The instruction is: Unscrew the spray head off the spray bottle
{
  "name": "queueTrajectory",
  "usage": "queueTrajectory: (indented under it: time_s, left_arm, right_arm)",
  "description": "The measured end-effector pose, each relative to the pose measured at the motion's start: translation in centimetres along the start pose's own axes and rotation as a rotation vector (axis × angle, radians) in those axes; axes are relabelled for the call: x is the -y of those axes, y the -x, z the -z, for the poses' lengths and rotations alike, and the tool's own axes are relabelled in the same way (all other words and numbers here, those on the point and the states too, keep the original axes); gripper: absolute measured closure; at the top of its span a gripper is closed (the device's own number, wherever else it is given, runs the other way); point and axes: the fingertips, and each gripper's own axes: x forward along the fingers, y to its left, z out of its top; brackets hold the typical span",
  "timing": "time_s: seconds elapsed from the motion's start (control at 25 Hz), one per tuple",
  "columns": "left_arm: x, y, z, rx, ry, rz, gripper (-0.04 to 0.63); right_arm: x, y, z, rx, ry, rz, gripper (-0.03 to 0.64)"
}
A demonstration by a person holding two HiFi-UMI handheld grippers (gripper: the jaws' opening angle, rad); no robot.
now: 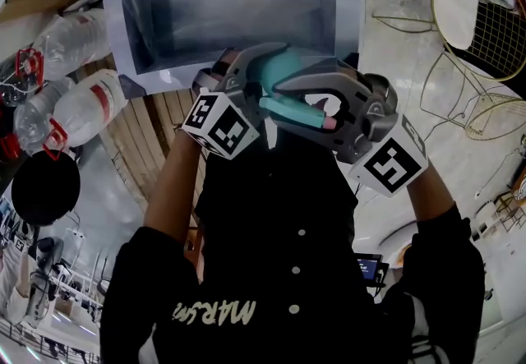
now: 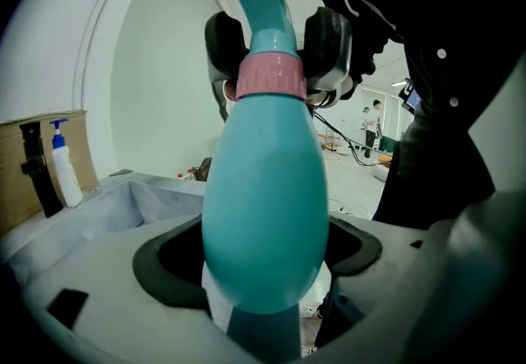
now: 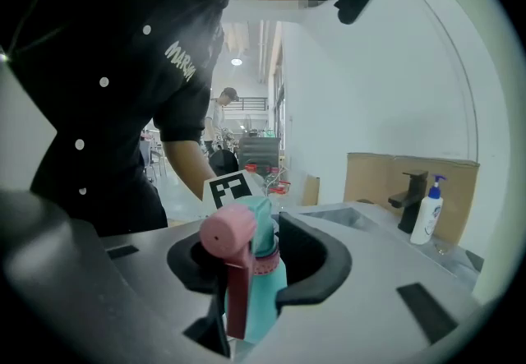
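A soap bottle (image 3: 426, 213) stands beside a black tap (image 3: 408, 191).

Both grippers meet at the upper centre of the head view, jaws facing one another; the left gripper (image 1: 246, 79) is clamped on the body of the spray bottle (image 2: 263, 206); the right gripper (image 1: 329, 108) has its jaws pressed on either side of the spray head (image 3: 238, 247) at its collar; the bare left forearm (image 1: 173, 182) and right forearm (image 1: 427, 190) rise from the lower frame, elbows bent.

I have the spray bottle (image 2: 263, 190) between my left tongs (image 2: 263, 262), with its spray head (image 3: 233, 231) ahead, between my right tongs (image 3: 256, 260).
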Motion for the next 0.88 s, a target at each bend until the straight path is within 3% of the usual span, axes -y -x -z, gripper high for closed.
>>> queueTrajectory:
  time_s: [0.32, 0.48, 0.64, 0.76, 0.88]
  left_arm:
    - [0.1, -0.1, -0.4, 0.0, -0.006, 0.017, 0.19]
    - [0.5, -0.8, -0.4, -0.014, -0.041, 0.048, 0.19]
    - [0.6, -0.6, -0.2, 0.0, -0.023, 0.058, 0.19]
    - [0.3, -0.3, -0.1, 0.002, -0.016, 0.049, 0.19]
    - [0.2, -0.4, 0.1, 0.002, -0.017, 0.049, 0.19]
  right_arm:
    - [-0.3, 0.4, -0.3, 0.02, 0.009, -0.185, 0.466]
    - [-0.9, 1.0, 0.0, 0.039, 0.02, -0.325, 0.468]
    - [-1.2, 0.7, -0.1, 0.052, 0.04, -0.444, 0.463]
    - [-0.7, 0.3, -0.2, 0.038, 0.017, -0.424, 0.45]
    - [0.2, 0.9, 0.7, -0.006, -0.032, -0.332, 0.368]
